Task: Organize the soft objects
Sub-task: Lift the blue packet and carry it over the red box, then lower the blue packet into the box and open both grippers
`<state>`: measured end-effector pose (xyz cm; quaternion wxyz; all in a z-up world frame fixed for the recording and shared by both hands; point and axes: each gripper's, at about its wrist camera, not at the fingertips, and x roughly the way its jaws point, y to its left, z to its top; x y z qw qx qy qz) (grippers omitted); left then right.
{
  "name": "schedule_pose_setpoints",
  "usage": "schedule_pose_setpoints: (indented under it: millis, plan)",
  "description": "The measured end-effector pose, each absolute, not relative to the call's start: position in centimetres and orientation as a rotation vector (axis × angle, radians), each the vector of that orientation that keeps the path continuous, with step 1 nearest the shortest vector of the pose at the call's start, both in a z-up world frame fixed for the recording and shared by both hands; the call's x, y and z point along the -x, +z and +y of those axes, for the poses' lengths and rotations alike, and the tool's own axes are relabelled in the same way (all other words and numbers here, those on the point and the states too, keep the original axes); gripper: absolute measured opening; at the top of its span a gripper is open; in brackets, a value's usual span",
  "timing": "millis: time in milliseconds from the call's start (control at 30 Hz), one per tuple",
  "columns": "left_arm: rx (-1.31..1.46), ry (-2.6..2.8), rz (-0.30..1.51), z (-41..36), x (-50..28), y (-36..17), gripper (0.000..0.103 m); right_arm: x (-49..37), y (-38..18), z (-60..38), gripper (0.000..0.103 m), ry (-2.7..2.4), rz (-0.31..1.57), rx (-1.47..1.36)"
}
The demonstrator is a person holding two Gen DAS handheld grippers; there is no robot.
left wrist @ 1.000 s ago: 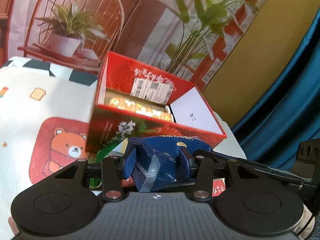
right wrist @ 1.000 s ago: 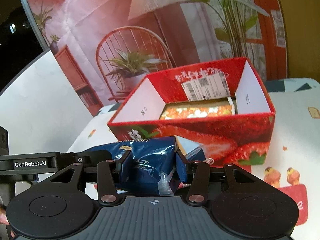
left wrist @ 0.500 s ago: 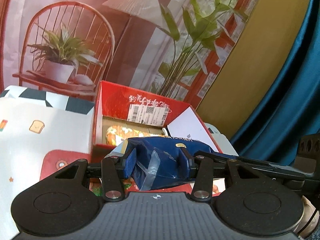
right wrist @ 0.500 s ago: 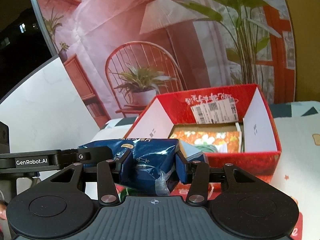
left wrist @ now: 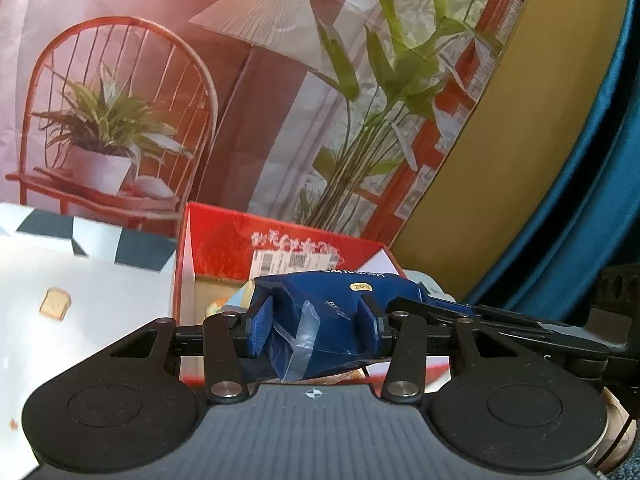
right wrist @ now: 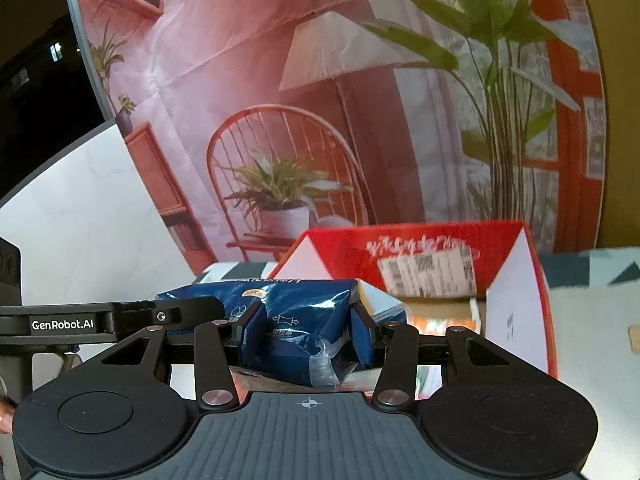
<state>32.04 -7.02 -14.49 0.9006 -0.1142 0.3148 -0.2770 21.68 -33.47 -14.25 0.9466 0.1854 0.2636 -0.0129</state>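
Crinkly dark-blue plastic pack spans level between left gripper and right gripper — both pinching it — open red cardboard box just beyond.

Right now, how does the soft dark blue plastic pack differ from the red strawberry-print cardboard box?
The soft dark blue plastic pack is crinkled and sealed; the red strawberry-print cardboard box is rigid, with flaps standing open. The pack is pinched between two hand-held grippers; the box sits on the tablecloth. The pack looks smaller than the box. Both carry printed lettering.
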Motion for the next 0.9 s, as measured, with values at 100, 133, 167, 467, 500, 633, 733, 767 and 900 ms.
schedule_pose_setpoints:
  millis: [100,133,167,467,500,633,733,767,900]
  plan:
    - [0.217,-0.565,0.649,-7.9,-33.4,-14.4,0.048,-23.1,-14.5,-34.5,0.043,-0.035,0.539,-0.388]
    - [0.213,-0.562,0.646,-8.0,-33.7,-14.4,0.048,-23.6,-14.7,-35.0,0.043,-0.04,0.541,-0.398]
    - [0.212,-0.56,0.641,-8.2,-34.1,-14.3,0.047,-24.1,-14.9,-35.4,0.043,-0.043,0.542,-0.405]
    - [0.153,-0.509,0.665,-10.0,-39.1,-15.9,0.047,-28.4,-16.1,-37.5,0.043,-0.059,0.52,-0.338]
    - [0.145,-0.501,0.694,-10.3,-39.8,-16.6,0.046,-29.2,-16.8,-37.8,0.043,-0.062,0.547,-0.333]
    - [0.083,-0.488,0.803,-11.6,-41.7,-19.3,0.046,-31.3,-20.0,-38.4,0.042,-0.08,0.66,-0.345]
    - [0.038,-0.491,0.873,-12.3,-42.1,-21.0,0.046,-32.1,-22.1,-38.5,0.042,-0.095,0.755,-0.356]
    - [0.026,-0.492,0.893,-12.4,-42.1,-21.4,0.046,-32.2,-22.8,-38.5,0.042,-0.1,0.788,-0.36]
    - [-0.009,-0.497,0.952,-12.7,-42.0,-22.7,0.046,-32.1,-24.5,-38.3,0.042,-0.117,0.88,-0.39]
